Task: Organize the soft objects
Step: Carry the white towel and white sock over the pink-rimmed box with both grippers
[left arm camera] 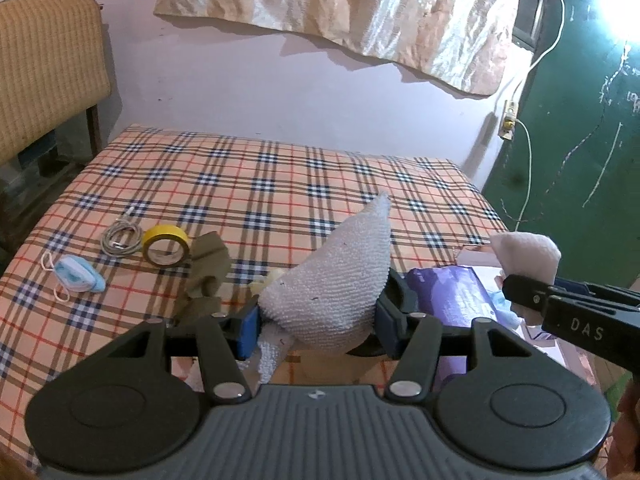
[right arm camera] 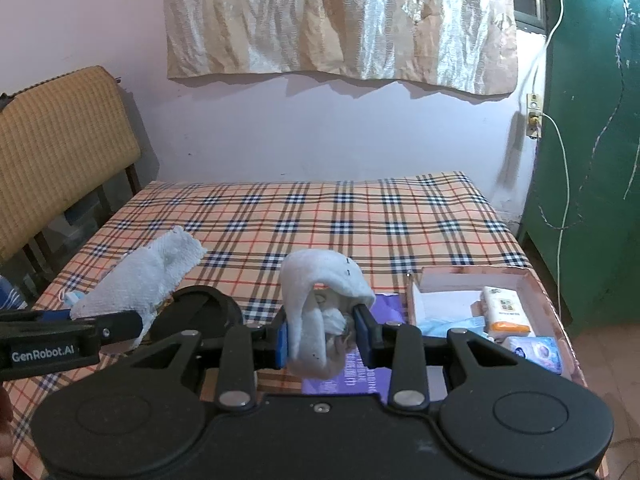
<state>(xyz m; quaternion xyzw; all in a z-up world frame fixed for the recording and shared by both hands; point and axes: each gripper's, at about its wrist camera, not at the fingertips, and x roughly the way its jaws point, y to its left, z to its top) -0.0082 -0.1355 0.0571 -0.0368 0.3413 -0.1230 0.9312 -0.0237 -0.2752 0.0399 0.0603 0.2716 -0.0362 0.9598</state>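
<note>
My left gripper (left arm camera: 316, 320) is shut on one end of a white terry towel (left arm camera: 340, 272), held above the plaid bed (left arm camera: 280, 184). My right gripper (right arm camera: 322, 334) is shut on the other bunched end of the same towel (right arm camera: 316, 300). Each view shows the other gripper with its towel end: the right gripper at the right of the left wrist view (left arm camera: 532, 292), the left gripper at the left of the right wrist view (right arm camera: 116, 324). An olive cloth (left arm camera: 206, 276) lies crumpled on the bed just left of my left gripper. A blue face mask (left arm camera: 78, 278) lies further left.
A yellow tape roll (left arm camera: 166, 246) and a coiled grey cable (left arm camera: 122, 236) lie on the bed at left. An open box (right arm camera: 536, 292) with tissue packs sits at the bed's right front, next to a purple bag (right arm camera: 356, 376). A chair (right arm camera: 60, 152) stands at left; a green door (right arm camera: 592, 160) at right.
</note>
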